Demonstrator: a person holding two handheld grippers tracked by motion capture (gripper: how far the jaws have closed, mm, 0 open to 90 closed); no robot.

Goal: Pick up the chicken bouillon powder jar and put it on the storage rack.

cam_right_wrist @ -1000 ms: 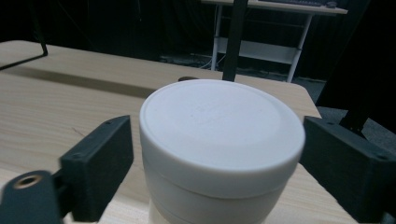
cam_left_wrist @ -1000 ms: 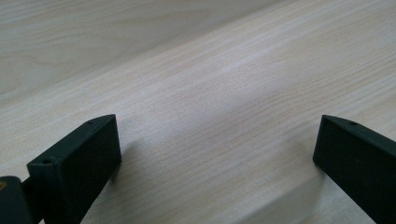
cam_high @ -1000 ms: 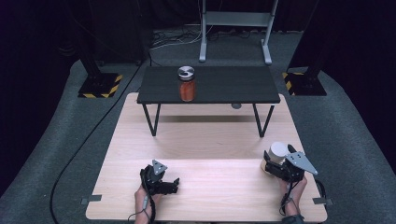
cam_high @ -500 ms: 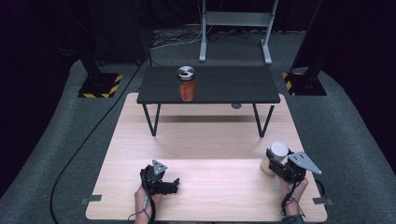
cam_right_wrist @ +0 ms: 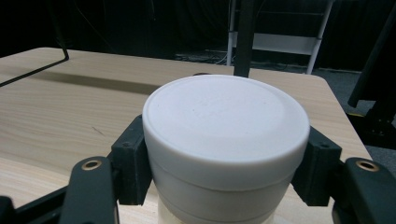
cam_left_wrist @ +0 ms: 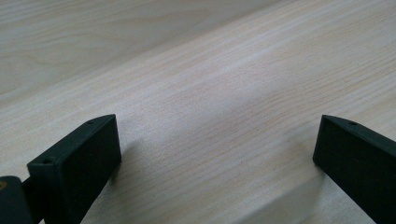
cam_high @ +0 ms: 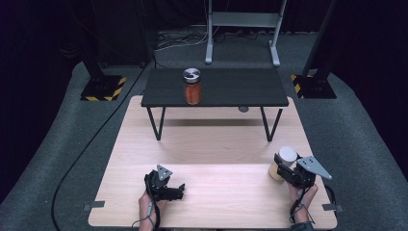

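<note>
A cream jar with a white lid (cam_high: 287, 154) stands near the right edge of the light wooden table (cam_high: 211, 144). My right gripper (cam_high: 283, 167) is shut on it just below the lid. In the right gripper view the white lid (cam_right_wrist: 225, 114) sits between the two black pads (cam_right_wrist: 130, 161), which press on both its sides. My left gripper (cam_high: 178, 189) rests low over the table's front left part. Its jaws stand wide open (cam_left_wrist: 215, 154) with only bare wood between them.
A low black table (cam_high: 231, 89) stands on the far half of the wooden one. It carries an orange jar with a silver lid (cam_high: 192, 90). Dark stands (cam_high: 103, 82) and a metal frame (cam_high: 243, 21) rise from the floor behind it.
My right gripper's jaws have drawn in against the white-lidded jar. Both hands have stayed where they were, and the left gripper is unchanged.
</note>
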